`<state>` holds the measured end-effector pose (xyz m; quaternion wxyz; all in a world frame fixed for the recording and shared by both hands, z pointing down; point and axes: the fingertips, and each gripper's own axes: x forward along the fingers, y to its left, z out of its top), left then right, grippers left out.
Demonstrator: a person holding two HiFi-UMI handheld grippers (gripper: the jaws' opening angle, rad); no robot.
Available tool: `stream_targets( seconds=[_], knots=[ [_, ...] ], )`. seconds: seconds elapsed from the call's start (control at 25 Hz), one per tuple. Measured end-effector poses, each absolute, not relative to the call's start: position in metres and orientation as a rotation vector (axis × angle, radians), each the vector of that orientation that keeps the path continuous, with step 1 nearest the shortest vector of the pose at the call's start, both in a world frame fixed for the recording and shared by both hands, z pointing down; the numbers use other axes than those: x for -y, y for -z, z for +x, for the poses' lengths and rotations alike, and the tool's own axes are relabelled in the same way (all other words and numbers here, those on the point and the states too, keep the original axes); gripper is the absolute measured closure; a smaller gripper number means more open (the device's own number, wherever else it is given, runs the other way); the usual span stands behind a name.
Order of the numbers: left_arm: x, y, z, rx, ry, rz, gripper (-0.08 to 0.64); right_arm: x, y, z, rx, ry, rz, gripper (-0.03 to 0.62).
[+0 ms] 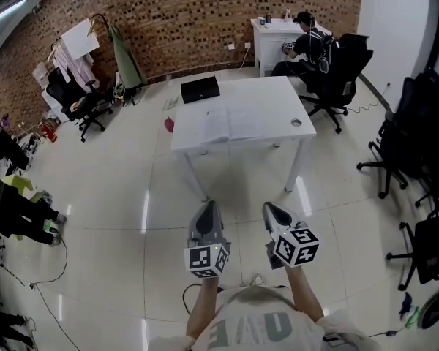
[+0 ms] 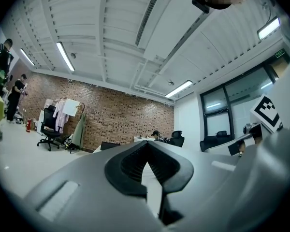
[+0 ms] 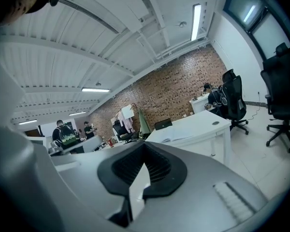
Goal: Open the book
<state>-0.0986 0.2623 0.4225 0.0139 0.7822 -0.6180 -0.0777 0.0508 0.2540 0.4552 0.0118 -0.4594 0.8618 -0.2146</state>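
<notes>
A book (image 1: 227, 123) lies on the white table (image 1: 278, 97) with its pale pages spread flat. The right gripper view shows the book (image 3: 176, 138) on the table's (image 3: 208, 124) near part. My left gripper (image 1: 208, 208) and right gripper (image 1: 272, 209) are held side by side close to my body, over the floor and well short of the table's front edge. The jaws of both are shut with nothing between them, as the left gripper (image 2: 147, 164) and right gripper (image 3: 144, 167) show in their own views.
A flat black case (image 1: 200, 89) lies on the table's far left corner, and a round cable hole (image 1: 295, 122) is near its right edge. A person (image 1: 307, 44) sits at a white desk behind. Office chairs (image 1: 417, 145) stand on the right, a coat rack (image 1: 95, 46) on the left.
</notes>
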Motion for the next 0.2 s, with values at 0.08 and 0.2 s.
stream_targets(
  seconds=[0.08, 0.2],
  knots=[
    [-0.262, -0.4219, -0.099, 1.933, 0.241, 2.435, 0.545, -0.2535, -0.4548, 0.0512, -2.689, 0.67, -1.434, 0.589],
    [-0.2609, -0.4187, -0.1003, 1.941, 0.248, 2.432, 0.545, -0.2528, -0.4509, 0.0507, -2.695, 0.66, -1.432, 0.589]
  ],
)
